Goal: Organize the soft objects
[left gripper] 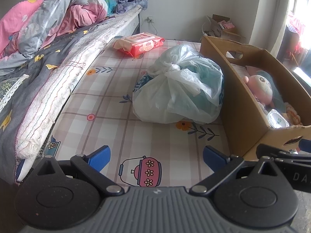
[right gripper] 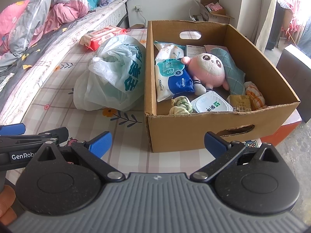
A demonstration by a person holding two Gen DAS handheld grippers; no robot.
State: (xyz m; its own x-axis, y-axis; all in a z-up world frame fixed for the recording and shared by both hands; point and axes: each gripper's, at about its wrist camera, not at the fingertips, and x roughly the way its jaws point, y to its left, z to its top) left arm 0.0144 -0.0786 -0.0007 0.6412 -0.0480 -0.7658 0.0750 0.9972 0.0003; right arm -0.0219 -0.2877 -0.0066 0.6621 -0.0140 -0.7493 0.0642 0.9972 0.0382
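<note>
Plush toy [right gripper: 209, 69] in box [right gripper: 186, 134], beyond right claw [right gripper: 157, 143].

Bare checked mat [left gripper: 108, 101] lies open at centre frame; tied plastic bag [left gripper: 178, 85] and cardboard box [right gripper: 194, 134] block the right, bed edge [left gripper: 64, 77] the left

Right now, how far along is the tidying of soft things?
Partly done: the plush, pillow and cloths already lie in the box. Nothing is in hand: the left gripper and right gripper are both open and empty. Left out on the mat: the tied bag and wipes pack.
</note>
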